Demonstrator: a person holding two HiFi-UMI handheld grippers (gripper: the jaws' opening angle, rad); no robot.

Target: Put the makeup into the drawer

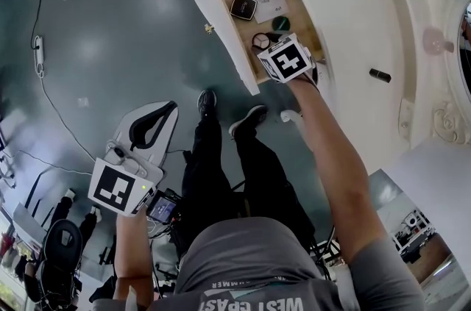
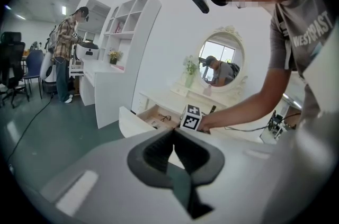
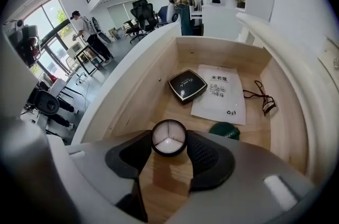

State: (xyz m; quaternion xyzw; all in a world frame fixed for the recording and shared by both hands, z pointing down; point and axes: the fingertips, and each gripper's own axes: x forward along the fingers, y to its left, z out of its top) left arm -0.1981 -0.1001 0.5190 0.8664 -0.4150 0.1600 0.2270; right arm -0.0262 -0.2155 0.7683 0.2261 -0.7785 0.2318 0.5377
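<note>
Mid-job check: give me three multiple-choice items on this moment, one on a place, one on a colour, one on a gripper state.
1. Where does the square compact lie?
A. on the tabletop
B. in the drawer
C. on the floor

2. What colour is the disc beside the white sheet?
A. green
B. red
C. yellow

3. The right hand-held gripper is:
A. open and empty
B. shut on the round compact
C. shut on the sheet

Answers:
1. B: it rests on the drawer's wooden bottom.
2. A: the disc is dark green.
3. B: a pad sits against each side of the round compact.
</note>
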